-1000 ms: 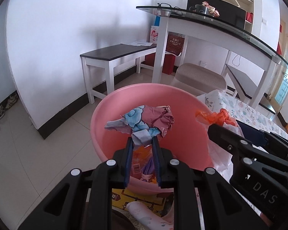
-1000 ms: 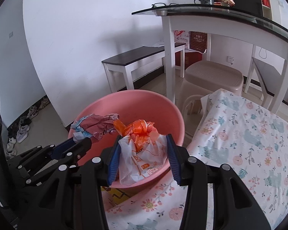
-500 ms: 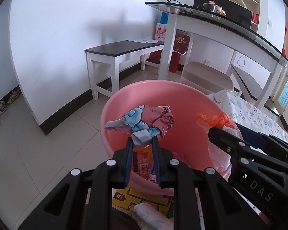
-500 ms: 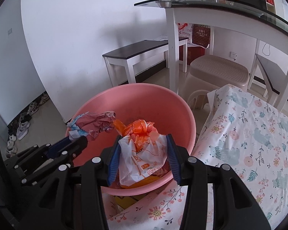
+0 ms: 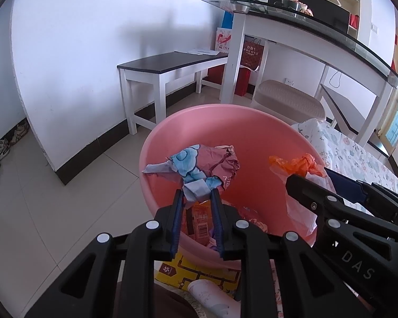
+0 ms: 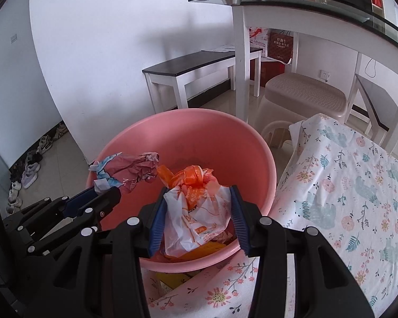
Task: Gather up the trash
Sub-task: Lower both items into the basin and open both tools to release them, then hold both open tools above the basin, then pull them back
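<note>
Crumpled pink-and-blue wrapper [image 5: 199, 167] is pinched between the left gripper [image 5: 197, 198] fingers, over a smooth round pink basin [image 6: 217, 135]. Right gripper [image 6: 197, 202] fingers clamp a knotted, crinkly white-and-orange plastic bag [image 6: 196, 212] above its near side.

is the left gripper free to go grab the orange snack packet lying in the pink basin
Probably not yet. The left gripper is shut on a crumpled pink-and-blue wrapper above the pink plastic basin; the orange snack packet lies directly below it.
</note>
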A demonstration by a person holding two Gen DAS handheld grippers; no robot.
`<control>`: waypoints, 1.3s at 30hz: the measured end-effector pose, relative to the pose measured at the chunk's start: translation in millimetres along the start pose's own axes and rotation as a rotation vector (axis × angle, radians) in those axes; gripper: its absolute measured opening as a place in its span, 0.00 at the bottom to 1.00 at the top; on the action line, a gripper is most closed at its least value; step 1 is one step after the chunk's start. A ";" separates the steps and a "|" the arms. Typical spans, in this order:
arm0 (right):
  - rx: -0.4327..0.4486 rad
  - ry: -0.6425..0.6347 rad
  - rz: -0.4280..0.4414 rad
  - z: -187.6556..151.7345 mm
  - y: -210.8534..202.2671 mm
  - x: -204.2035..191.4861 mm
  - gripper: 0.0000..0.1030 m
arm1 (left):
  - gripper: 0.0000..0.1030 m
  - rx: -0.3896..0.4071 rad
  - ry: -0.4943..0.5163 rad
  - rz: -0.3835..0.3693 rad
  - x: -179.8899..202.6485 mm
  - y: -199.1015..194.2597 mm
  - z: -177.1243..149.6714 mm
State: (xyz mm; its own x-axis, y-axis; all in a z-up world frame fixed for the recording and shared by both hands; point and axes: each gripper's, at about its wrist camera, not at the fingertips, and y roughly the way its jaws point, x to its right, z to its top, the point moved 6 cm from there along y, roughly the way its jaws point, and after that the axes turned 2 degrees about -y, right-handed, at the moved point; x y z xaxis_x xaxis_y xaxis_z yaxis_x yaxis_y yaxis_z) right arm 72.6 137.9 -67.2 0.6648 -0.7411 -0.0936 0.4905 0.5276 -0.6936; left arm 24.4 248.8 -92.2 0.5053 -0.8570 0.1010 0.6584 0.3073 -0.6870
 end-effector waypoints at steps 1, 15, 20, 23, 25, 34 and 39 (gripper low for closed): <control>-0.002 0.003 0.003 -0.2 0.8 0.3 0.44 | 0.21 0.000 0.002 0.000 0.4 -0.2 -0.6; -0.004 0.049 0.040 1.4 4.5 6.6 0.45 | 0.27 0.005 0.014 -0.007 2.4 -3.2 -1.2; 0.006 0.013 0.044 3.2 2.6 0.7 0.46 | 0.40 0.017 0.030 -0.015 5.2 -6.8 -2.0; 0.004 0.006 0.049 3.1 1.8 -2.2 0.46 | 0.42 0.020 0.034 -0.014 6.5 -7.8 -2.1; 0.005 0.009 0.055 3.2 1.9 -1.5 0.46 | 0.42 0.021 0.031 -0.015 6.4 -8.1 -2.0; -0.001 0.016 0.072 4.3 0.7 -1.7 0.48 | 0.45 0.030 0.017 -0.013 5.9 -11.9 -0.9; 0.011 0.010 0.073 5.7 -2.7 -3.9 0.49 | 0.46 0.039 0.014 -0.011 4.8 -15.3 0.4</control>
State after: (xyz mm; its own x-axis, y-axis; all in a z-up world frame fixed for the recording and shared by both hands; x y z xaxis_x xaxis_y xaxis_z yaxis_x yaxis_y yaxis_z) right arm 71.9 141.8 -60.9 0.6935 -0.7044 -0.1512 0.4468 0.5851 -0.6768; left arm 17.0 240.1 -80.9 0.4906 -0.8658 0.0982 0.6854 0.3138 -0.6571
